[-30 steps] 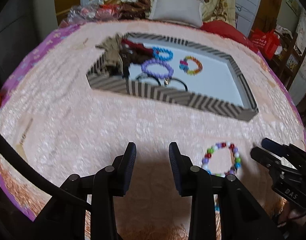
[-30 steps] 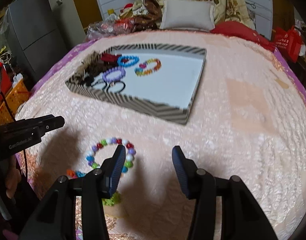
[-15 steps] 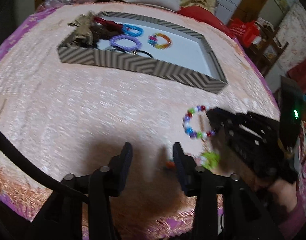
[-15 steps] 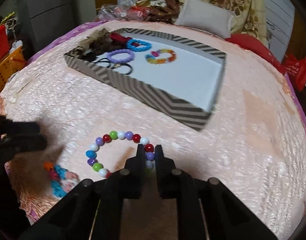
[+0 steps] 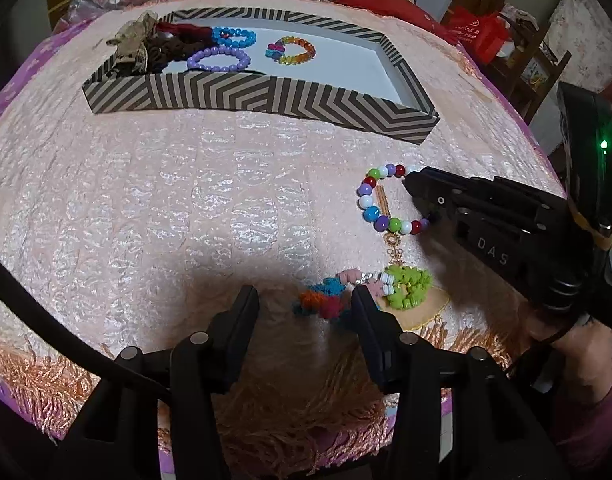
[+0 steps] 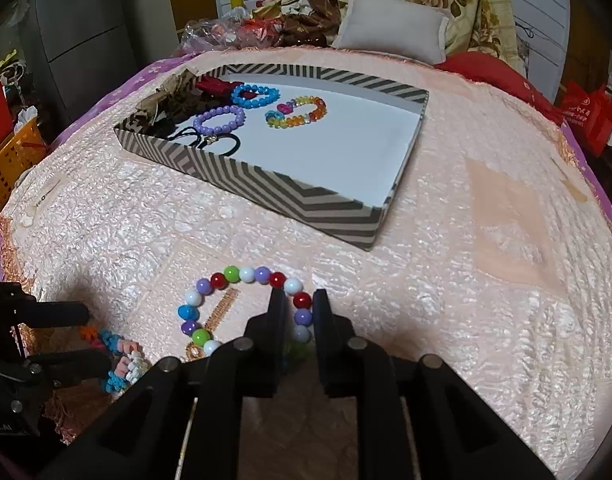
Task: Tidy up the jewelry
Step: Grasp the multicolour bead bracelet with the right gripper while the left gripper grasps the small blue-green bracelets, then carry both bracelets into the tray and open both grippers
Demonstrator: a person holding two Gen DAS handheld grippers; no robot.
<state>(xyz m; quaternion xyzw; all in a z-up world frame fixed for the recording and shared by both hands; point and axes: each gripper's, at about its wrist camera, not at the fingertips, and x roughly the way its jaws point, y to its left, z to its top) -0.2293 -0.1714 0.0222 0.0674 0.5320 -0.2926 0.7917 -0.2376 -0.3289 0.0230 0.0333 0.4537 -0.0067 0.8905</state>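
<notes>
On the peach quilted bedspread (image 6: 446,264), near its fringed edge, the right gripper (image 6: 299,312) has its narrow jaws around the right side of a multicoloured bead bracelet (image 6: 242,274), pads against the beads; the jaws are easing slightly apart. Its body reads "DAS" in the left wrist view. The left gripper (image 5: 304,304) stands wide, still spreading, empty, above a fuzzy bright-coloured bracelet (image 5: 326,298) lying just beside. Farther back sits the chevron-striped tray (image 5: 266,94) holding a purple bracelet (image 5: 220,60), a blue bracelet (image 5: 234,36) and a rainbow bracelet (image 5: 292,50).
</notes>
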